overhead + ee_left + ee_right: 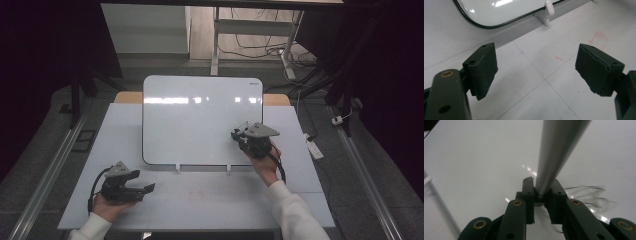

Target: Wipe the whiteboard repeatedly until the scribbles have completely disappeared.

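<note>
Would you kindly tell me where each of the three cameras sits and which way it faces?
High view: above the person's side, looking forward and down on the table and whiteboard; both forearms, left claw and right claw show.
Left gripper view: on the left claw, looking along its open jaws at the tabletop and the whiteboard's lower corner.
Right gripper view: on the right claw, shut on a grey rod, facing the whiteboard.
Shared: all three see the whiteboard.
</note>
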`<state>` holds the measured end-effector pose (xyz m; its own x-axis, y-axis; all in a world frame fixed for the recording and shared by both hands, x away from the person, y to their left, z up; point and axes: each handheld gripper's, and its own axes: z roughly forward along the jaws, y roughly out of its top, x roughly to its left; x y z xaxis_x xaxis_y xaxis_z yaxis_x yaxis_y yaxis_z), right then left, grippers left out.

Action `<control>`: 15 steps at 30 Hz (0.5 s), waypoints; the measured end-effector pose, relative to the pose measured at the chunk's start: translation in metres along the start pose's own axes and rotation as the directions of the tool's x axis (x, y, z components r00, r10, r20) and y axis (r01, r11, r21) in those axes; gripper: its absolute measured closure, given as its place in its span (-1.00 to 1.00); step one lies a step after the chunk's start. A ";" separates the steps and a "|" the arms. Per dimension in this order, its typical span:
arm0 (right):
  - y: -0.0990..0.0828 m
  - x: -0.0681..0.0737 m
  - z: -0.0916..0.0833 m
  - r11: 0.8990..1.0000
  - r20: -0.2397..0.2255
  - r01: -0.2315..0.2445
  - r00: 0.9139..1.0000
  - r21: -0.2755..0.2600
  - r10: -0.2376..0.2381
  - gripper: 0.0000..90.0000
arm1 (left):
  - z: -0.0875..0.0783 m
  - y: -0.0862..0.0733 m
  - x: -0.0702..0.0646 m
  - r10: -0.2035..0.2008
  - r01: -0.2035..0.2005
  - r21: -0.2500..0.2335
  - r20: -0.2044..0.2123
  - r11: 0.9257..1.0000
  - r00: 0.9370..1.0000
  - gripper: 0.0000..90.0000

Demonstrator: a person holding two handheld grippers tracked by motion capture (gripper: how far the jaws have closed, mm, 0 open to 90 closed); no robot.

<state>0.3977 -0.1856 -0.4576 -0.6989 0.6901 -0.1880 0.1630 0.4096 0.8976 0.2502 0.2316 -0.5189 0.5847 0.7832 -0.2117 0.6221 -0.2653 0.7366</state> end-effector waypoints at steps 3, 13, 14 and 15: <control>0.004 -0.017 -0.004 0.997 0.056 -0.066 0.996 -0.033 0.068 0.73 | -0.001 0.000 -0.002 0.005 -0.005 -0.003 0.001 1.000 1.000 -0.58; -0.004 -0.013 -0.009 0.999 0.046 -0.052 0.998 -0.018 0.052 0.73 | 0.000 0.000 -0.002 0.003 -0.003 -0.001 0.000 1.000 1.000 -0.58; -0.005 -0.017 -0.010 0.997 0.044 -0.078 0.996 -0.025 0.079 0.73 | -0.001 0.000 -0.002 0.002 -0.002 -0.004 0.000 1.000 1.000 -0.58; -0.005 -0.015 -0.010 0.997 0.050 -0.071 0.996 -0.026 0.072 0.73 | -0.001 0.000 -0.002 0.004 -0.004 -0.005 0.000 1.000 1.000 -0.58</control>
<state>0.4001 -0.2043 -0.4552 -0.6498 0.7466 -0.1427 0.1941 0.3444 0.9186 0.2488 0.2310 -0.5179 0.5874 0.7819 -0.2088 0.6171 -0.2658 0.7406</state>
